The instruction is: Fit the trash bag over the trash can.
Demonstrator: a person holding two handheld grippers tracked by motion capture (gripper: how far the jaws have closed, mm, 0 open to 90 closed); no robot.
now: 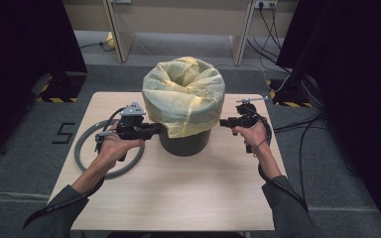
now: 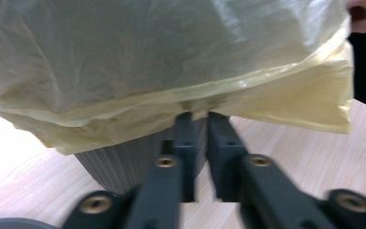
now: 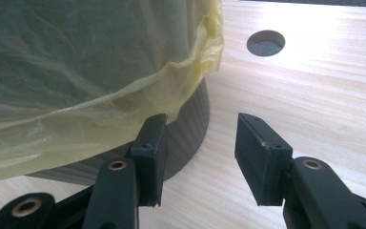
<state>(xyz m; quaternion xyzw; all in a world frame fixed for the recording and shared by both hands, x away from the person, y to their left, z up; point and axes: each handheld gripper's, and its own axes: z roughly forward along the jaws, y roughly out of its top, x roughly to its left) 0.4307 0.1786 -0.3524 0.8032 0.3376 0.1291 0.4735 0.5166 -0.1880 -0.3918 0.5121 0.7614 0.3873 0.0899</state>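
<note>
A dark grey ribbed bin (image 1: pixel 186 141) stands mid-table, lined with a yellow plastic bag (image 1: pixel 183 94) that folds down over its rim. My left gripper (image 1: pixel 161 129) is at the bin's left side. In the left gripper view its jaws (image 2: pixel 198 117) are pressed nearly together on the bag's lower hem (image 2: pixel 190 102), in front of the bin wall (image 2: pixel 119 164). My right gripper (image 1: pixel 222 122) is at the bin's right side. In the right gripper view it (image 3: pixel 200 129) stands open, one jaw just under the bag's hanging edge (image 3: pixel 186 76) by the bin wall (image 3: pixel 190 124), with nothing gripped.
A grey ring (image 1: pixel 82 144) lies flat on the wooden table (image 1: pixel 178 198) to the left of the bin, under my left hand. A round hole (image 3: pixel 265 43) is cut in the tabletop beyond the right gripper. Cables and dark stands surround the table on the floor.
</note>
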